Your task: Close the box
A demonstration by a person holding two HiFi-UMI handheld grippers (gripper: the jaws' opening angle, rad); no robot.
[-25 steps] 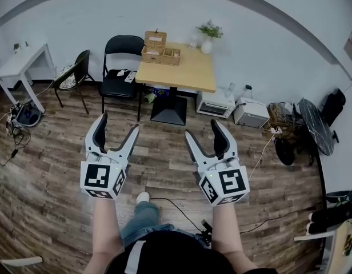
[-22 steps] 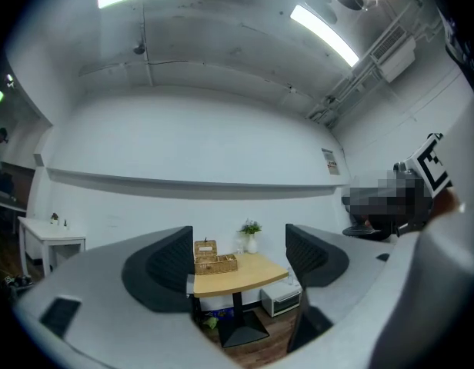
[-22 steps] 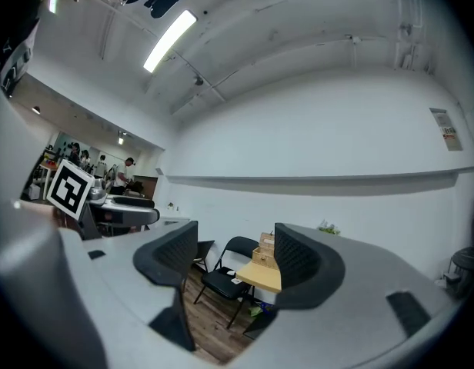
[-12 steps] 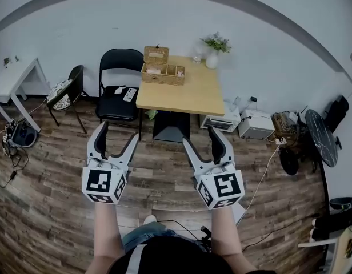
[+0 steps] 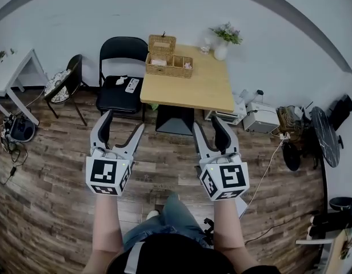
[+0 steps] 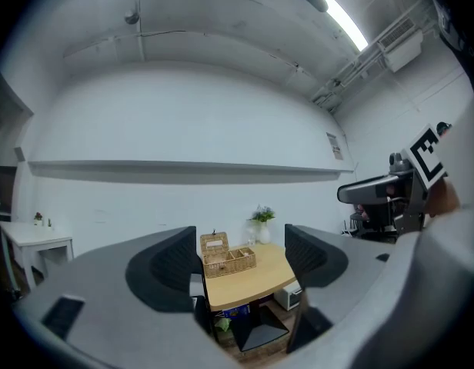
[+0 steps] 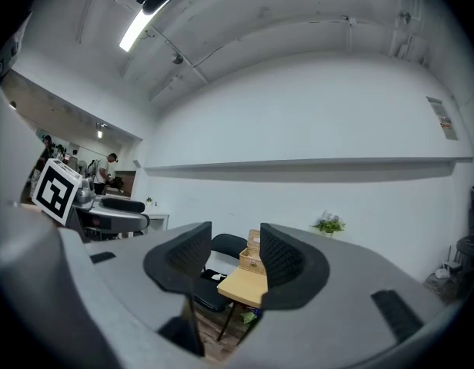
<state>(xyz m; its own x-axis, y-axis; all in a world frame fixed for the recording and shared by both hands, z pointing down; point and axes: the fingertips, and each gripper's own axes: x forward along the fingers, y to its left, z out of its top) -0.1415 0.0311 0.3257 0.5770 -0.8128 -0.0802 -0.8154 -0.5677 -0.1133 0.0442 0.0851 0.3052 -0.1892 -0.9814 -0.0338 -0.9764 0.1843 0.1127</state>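
Observation:
A wicker box stands at the far edge of a wooden table, its lid raised upright at the left end. Both grippers hang in the air over the floor, well short of the table. My left gripper is open and empty. My right gripper has its jaws closing, narrower than the left's, with nothing between them. The left gripper view shows the box far off between the jaws. In the right gripper view the box is also distant.
A black folding chair with small items on its seat stands left of the table, a second chair further left. A vase with a plant is on the table's far corner. White appliances and cables sit on the floor at right.
The person has stepped toward the table, which now sits closer and more central. The right gripper's jaws have narrowed. The left gripper stays open.

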